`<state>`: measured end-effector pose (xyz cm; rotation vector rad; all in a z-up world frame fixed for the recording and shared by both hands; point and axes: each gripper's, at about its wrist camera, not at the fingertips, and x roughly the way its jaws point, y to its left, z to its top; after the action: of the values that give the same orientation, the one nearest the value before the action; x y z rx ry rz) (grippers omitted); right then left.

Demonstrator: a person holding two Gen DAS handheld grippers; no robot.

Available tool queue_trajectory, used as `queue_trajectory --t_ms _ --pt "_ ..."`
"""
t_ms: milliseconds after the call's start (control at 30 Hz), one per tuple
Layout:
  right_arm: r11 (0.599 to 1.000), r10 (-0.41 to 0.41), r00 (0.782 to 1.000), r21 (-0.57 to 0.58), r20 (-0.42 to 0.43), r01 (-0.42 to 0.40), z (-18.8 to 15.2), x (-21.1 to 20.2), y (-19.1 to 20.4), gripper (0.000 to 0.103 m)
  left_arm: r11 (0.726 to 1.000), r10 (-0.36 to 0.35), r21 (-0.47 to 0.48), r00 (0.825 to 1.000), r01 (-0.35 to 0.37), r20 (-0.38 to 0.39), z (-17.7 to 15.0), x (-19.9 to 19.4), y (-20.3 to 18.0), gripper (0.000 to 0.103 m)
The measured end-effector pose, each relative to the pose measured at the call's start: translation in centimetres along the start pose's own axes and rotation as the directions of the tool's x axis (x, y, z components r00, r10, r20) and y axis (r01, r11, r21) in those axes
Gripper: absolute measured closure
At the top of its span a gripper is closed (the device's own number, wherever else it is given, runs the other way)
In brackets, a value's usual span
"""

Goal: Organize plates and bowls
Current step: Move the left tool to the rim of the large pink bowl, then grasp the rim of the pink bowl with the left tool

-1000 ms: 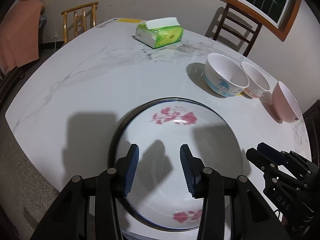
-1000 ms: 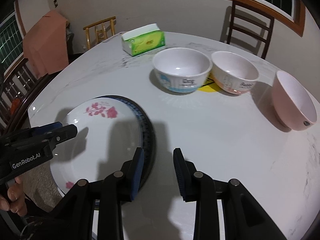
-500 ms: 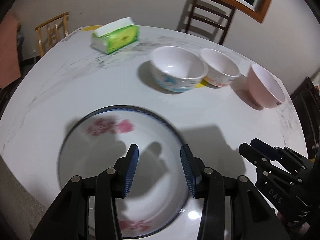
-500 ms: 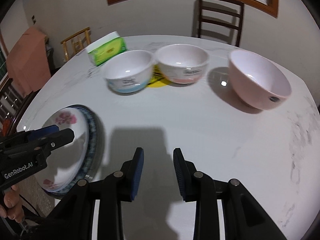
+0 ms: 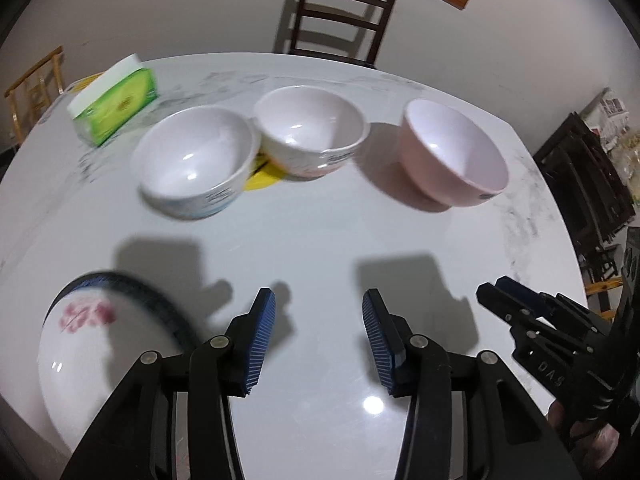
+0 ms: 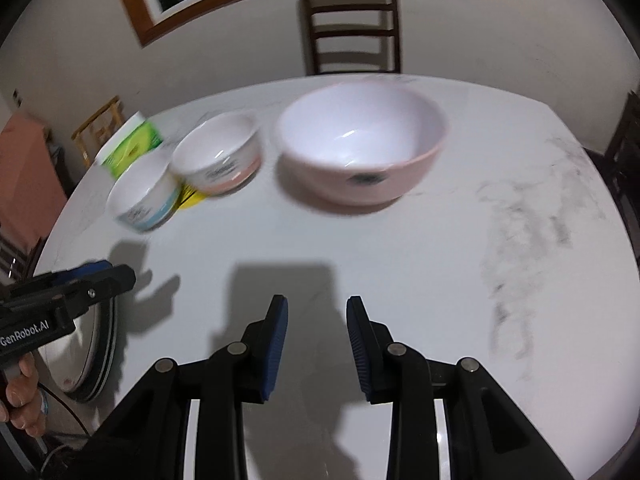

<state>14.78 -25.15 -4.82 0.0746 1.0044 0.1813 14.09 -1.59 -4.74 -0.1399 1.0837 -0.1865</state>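
Note:
Three bowls stand in a row at the far side of the table: a white bowl with blue print (image 5: 194,168) (image 6: 144,196), a white bowl with a pink base (image 5: 310,136) (image 6: 219,154), and a larger pink bowl (image 5: 454,158) (image 6: 360,148). A white plate with red flowers (image 5: 100,360) (image 6: 86,360) lies on a dark-rimmed plate at the near left edge. My left gripper (image 5: 318,312) (image 6: 116,278) is open and empty over bare table, right of the plates. My right gripper (image 6: 316,316) (image 5: 496,292) is open and empty, facing the pink bowl.
A green tissue pack (image 5: 114,110) (image 6: 134,144) lies at the far left of the white marble table (image 5: 320,240). A yellow object (image 5: 262,176) lies between the two white bowls. A dark wooden chair (image 5: 344,12) (image 6: 352,20) stands behind the table. A dark rack (image 5: 588,176) is at the right.
Both grippers have swung right, away from the plates. The plates have slid to the lower left of both views and the bowls now sit ahead. Both jaws stayed open.

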Motion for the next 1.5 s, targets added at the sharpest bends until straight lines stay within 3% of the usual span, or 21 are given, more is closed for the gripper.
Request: queue_trajectory --t_ms 333,633,767,1267,1500 --pt "0.997 -0.038 0.998 0.072 0.047 0.034 5.0 -0.9 -6.0 0.072 0.999 -0.02 0.028 1.0 0.019 0.012 5.4 1.6 -4.5 0.061" --pt "0.99 -0.022 0.998 0.138 0.058 0.014 8.9 0.5 -7.9 0.072 0.996 -0.082 -0.039 0.996 0.082 -0.018 9.6 4.1 -5.9 0.061" --pt "0.99 -0.044 0.998 0.136 0.039 0.038 10.1 2.0 -7.9 0.072 0.996 -0.069 -0.057 0.998 0.068 -0.012 11.0 5.4 -6.6 0.062" --pt "0.988 -0.082 0.996 0.128 -0.03 0.086 11.5 6.5 -8.8 0.072 0.999 -0.029 -0.039 0.998 0.027 -0.05 13.1 10.8 -8.0 0.064" --pt "0.99 -0.074 0.996 0.12 -0.046 0.079 11.5 7.6 -8.5 0.072 0.999 -0.033 -0.04 0.998 0.03 -0.062 12.9 11.7 -8.2 0.077"
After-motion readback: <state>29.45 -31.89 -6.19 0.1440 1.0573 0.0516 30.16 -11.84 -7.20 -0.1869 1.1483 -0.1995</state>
